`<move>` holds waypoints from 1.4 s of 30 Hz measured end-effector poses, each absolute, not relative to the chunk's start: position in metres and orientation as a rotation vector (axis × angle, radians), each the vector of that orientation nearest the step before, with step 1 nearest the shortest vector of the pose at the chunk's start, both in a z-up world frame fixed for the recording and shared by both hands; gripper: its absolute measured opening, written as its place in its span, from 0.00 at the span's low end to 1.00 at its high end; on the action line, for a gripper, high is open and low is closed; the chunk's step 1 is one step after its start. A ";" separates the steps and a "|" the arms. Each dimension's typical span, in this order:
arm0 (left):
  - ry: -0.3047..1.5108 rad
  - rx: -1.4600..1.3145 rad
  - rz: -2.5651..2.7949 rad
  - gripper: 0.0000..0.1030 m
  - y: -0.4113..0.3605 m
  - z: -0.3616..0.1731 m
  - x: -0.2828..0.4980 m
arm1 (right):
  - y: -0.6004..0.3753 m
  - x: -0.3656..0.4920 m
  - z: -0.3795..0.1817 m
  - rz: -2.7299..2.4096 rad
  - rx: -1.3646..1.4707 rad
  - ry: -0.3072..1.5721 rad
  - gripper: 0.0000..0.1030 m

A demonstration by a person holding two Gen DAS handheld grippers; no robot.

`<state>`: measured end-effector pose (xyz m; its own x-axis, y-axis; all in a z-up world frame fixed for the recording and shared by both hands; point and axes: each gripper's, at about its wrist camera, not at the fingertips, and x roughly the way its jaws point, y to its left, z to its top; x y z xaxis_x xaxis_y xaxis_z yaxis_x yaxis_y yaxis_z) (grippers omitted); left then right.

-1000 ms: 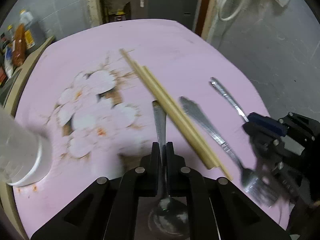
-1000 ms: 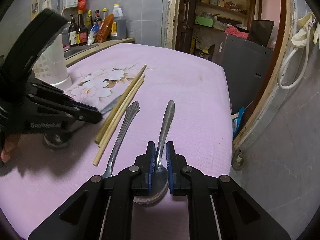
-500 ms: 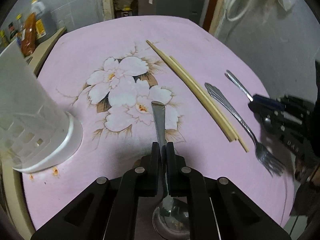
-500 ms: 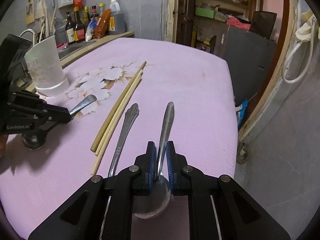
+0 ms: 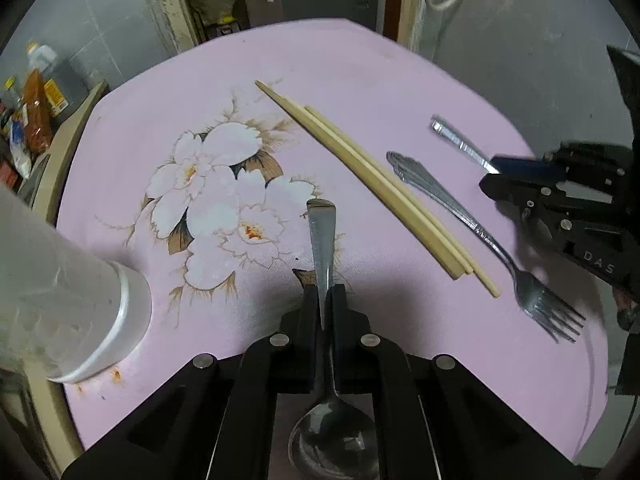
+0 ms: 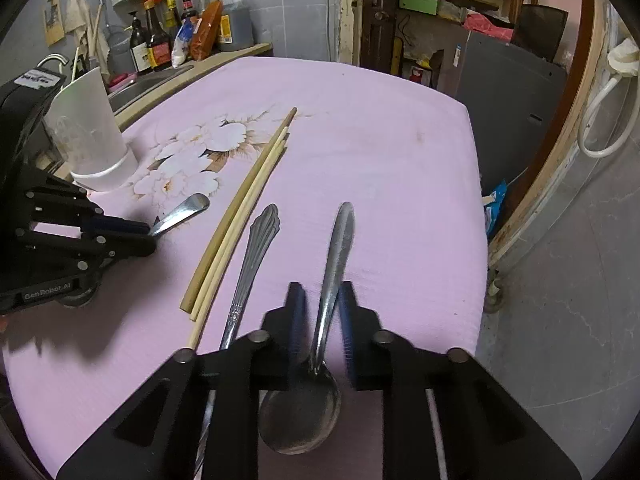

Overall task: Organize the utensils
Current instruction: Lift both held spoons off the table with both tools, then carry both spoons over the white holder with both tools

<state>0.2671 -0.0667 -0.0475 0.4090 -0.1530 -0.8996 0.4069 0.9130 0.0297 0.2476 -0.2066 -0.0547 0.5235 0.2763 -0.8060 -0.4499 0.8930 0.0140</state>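
Now left spoon clear of chopsticks

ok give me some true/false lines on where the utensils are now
The left gripper is clamped on a spoon. True.
The fork lies left of the chopsticks in the left wrist view. False: it lies right of them.
The chopsticks rest on the pink cloth, in no gripper. True.
The white cup lies on its side. False: it stands upright.
Only one spoon is in view. False: a second spoon shows in the right wrist view.
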 end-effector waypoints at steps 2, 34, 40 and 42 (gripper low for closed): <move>1.059 0.216 -0.365 0.04 -0.060 -0.045 0.260 | -0.203 0.244 -0.054 0.425 -0.227 0.905 0.05; 0.557 -0.022 -0.360 0.00 -0.022 0.010 0.192 | -0.176 0.175 -0.008 0.401 -0.142 0.397 0.05; 0.552 -0.026 -0.345 0.00 -0.018 0.018 0.192 | -0.172 0.168 0.000 0.397 -0.134 0.340 0.05; 0.551 -0.033 -0.340 0.00 -0.016 0.024 0.194 | -0.170 0.165 0.006 0.391 -0.125 0.301 0.05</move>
<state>0.1940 -0.0163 0.0240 0.7979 -0.3254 -0.5074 0.3076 0.9437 -0.1215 0.1650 -0.1704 0.0060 0.8807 0.3562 -0.3122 -0.3930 0.9174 -0.0620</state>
